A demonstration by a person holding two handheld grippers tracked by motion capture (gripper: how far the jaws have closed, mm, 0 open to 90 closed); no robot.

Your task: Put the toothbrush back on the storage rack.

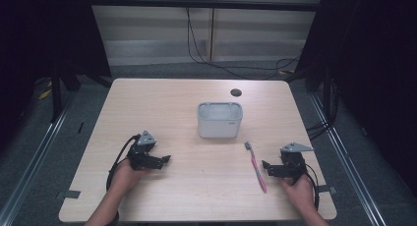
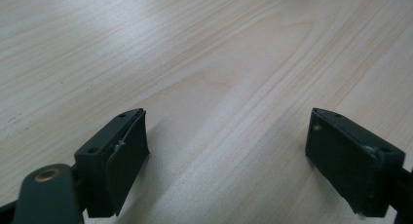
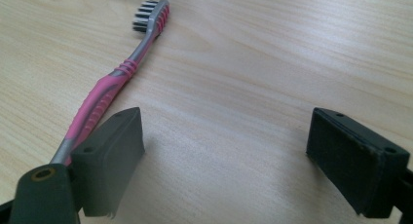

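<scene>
A pink and grey toothbrush (image 1: 256, 166) lies flat on the wooden table (image 1: 162, 103), bristle end pointing toward the far side. My right gripper (image 1: 266, 167) rests on the table just right of the brush, jaws wide apart and empty. In the right gripper view the toothbrush (image 3: 114, 83) runs past the outside of the left jaw, and the right gripper (image 3: 224, 160) has only bare wood between its jaws. My left gripper (image 1: 166, 160) sits at the table's left front, open, with nothing between its jaws (image 2: 226, 160). A white rectangular container (image 1: 220, 119) stands at mid-table.
A small dark round hole (image 1: 236, 92) sits in the tabletop behind the container. Black cables (image 1: 206, 54) trail over the floor beyond the far edge. Dark curtains and metal rails flank both sides of the table.
</scene>
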